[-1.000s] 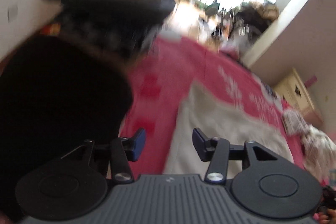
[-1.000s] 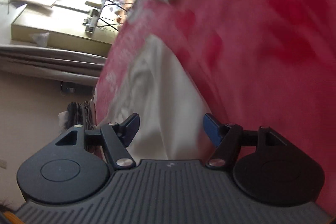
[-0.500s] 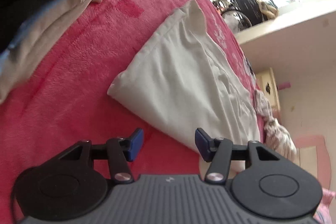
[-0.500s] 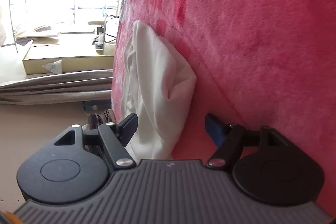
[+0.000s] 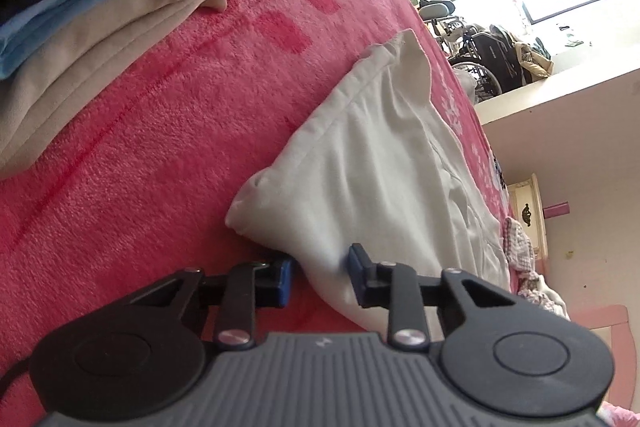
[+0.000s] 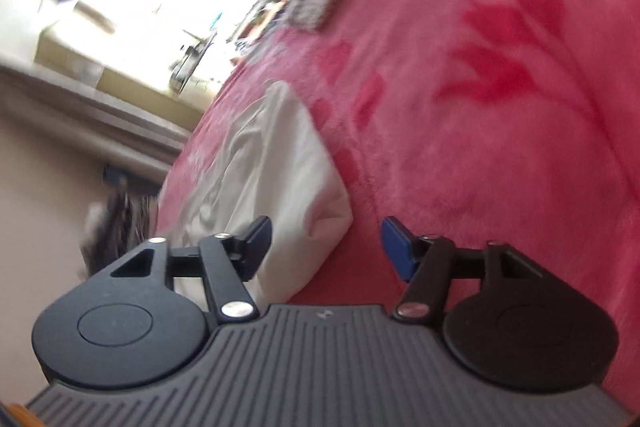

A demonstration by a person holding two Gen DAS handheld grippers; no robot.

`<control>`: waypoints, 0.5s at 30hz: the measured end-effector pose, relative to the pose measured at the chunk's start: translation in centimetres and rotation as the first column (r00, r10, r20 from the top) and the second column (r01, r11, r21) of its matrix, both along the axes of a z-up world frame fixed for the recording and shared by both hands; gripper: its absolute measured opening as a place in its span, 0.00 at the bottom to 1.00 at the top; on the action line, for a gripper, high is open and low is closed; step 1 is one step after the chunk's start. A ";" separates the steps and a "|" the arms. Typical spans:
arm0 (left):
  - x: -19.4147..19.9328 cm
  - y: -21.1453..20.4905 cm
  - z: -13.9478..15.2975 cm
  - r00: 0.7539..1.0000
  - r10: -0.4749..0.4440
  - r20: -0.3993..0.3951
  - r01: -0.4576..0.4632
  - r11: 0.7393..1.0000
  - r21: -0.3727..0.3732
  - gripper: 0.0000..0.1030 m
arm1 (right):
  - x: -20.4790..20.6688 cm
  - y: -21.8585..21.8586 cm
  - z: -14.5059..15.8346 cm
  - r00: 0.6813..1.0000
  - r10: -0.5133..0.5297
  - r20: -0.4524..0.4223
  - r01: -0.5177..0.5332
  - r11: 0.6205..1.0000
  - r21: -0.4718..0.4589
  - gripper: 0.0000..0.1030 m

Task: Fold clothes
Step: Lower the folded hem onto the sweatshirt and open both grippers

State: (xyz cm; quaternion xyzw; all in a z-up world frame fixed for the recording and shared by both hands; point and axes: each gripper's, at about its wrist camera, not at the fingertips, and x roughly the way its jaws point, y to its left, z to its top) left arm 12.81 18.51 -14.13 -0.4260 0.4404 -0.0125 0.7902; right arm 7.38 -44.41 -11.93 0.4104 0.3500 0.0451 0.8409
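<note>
On pink blanket (image 5: pixel 160 131) — white garment (image 5: pixel 372 167)

The left gripper (image 5: pixel 320 273) is tilted downward, jaws just narrowed on cloth; the right gripper (image 6: pixel 326 247) is held half-wide, jaws just narrowed.

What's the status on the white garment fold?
Left gripper fingers just closing on white garment edge. Right gripper closing too, fingers astride its corner, not pinching. Folded pile alongside, clear.

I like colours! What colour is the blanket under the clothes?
Pink blanket with red shapes, clearest in the left wrist view.
</note>
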 end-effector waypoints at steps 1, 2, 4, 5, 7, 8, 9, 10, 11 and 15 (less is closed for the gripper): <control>0.0 -0.1 0.0 1.000 0.003 0.000 -0.003 1.000 0.000 0.27 | 0.2 0.1 0.2 1.000 0.023 0.013 -0.023 0.999 -0.027 0.52; 0.1 -0.2 0.0 1.000 0.004 0.000 -0.004 1.000 0.002 0.27 | 0.6 0.5 0.4 0.998 0.050 0.026 -0.049 0.997 -0.053 0.51; 0.2 -0.3 -0.1 1.000 0.007 0.001 -0.007 1.000 0.011 0.26 | 1.1 1.3 0.6 0.994 0.102 0.038 -0.098 0.990 -0.102 0.36; 0.2 -0.4 -0.1 1.000 0.008 0.001 -0.008 1.000 0.018 0.24 | 1.4 1.6 0.6 0.992 0.120 0.033 -0.115 0.986 -0.122 0.12; 0.2 -0.5 -0.2 1.000 0.013 0.000 -0.013 1.000 0.026 0.21 | 1.6 1.8 0.5 0.990 0.135 0.026 -0.130 0.980 -0.150 0.06; 0.3 -0.4 -0.3 1.000 0.015 0.000 -0.015 1.000 0.026 0.19 | 1.3 1.6 0.7 0.990 0.135 0.035 -0.127 0.979 -0.160 0.05; 0.2 -0.3 -0.4 1.000 0.017 0.001 -0.017 1.000 0.022 0.19 | 1.1 1.4 1.0 0.990 0.134 0.049 -0.124 0.977 -0.172 0.05; 0.2 -0.2 -0.5 1.000 0.018 0.001 -0.018 1.000 0.018 0.18 | 1.0 1.2 1.3 0.989 0.133 0.058 -0.120 0.976 -0.182 0.04; 0.2 -0.1 -0.5 1.000 0.019 0.001 -0.019 1.000 0.014 0.18 | 1.0 1.0 1.5 0.989 0.130 0.063 -0.116 0.975 -0.189 0.04; 0.3 0.1 -0.7 1.000 0.022 0.002 -0.022 1.000 0.008 0.17 | 1.4 -0.5 0.6 0.996 0.081 0.044 -0.072 0.981 -0.179 0.00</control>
